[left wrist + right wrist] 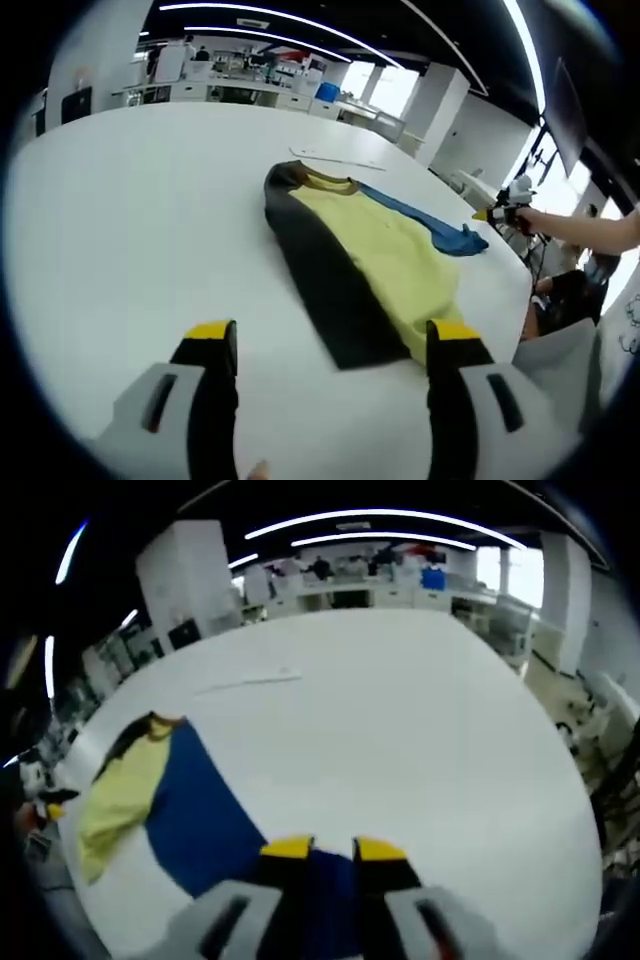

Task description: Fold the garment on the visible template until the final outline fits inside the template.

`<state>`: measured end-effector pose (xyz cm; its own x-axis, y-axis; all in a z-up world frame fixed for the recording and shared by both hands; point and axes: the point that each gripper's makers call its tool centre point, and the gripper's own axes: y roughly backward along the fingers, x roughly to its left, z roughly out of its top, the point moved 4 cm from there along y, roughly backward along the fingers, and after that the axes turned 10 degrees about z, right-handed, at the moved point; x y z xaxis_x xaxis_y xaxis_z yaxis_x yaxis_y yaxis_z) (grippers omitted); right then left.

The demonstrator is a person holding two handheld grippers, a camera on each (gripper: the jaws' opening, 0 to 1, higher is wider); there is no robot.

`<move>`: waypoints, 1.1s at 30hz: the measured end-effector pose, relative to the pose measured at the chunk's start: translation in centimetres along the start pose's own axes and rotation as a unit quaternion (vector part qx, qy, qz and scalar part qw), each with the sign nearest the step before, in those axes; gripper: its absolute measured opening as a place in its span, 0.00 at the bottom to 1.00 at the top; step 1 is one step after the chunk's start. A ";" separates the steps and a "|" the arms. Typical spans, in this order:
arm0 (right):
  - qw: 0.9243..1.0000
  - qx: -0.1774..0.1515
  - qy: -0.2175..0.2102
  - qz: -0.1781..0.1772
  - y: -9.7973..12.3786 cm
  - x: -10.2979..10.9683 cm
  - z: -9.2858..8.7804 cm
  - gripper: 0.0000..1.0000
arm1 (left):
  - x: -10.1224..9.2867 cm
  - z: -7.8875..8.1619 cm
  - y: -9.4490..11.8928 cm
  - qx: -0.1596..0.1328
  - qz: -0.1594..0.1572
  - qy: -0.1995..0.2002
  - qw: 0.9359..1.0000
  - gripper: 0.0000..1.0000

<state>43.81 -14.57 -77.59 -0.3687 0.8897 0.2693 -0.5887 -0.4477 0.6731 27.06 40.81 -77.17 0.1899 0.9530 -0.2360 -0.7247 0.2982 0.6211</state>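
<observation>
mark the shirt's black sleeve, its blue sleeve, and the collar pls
black sleeve [325, 285], left gripper view, middle of the folded black strip
blue sleeve [205, 825], right gripper view, middle of the blue panel
collar [330, 181], left gripper view, yellow neck edge

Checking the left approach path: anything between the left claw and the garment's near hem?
Nothing: in the left gripper view, only bare white table lies between the open left claw and the garment, whose dark hem corner reaches between the jaws.
</observation>
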 end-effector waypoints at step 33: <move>0.996 0.018 -0.080 -0.021 2.7 -0.8 -6.5 0.18 | -0.7 -0.6 0.2 0.000 -0.004 0.005 1.000 0.74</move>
<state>37.82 -17.06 -80.48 -0.2237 0.9114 0.3454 -0.5738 -0.4096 0.7092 26.34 40.21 -77.34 0.1890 0.9502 -0.2479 -0.7235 0.3054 0.6191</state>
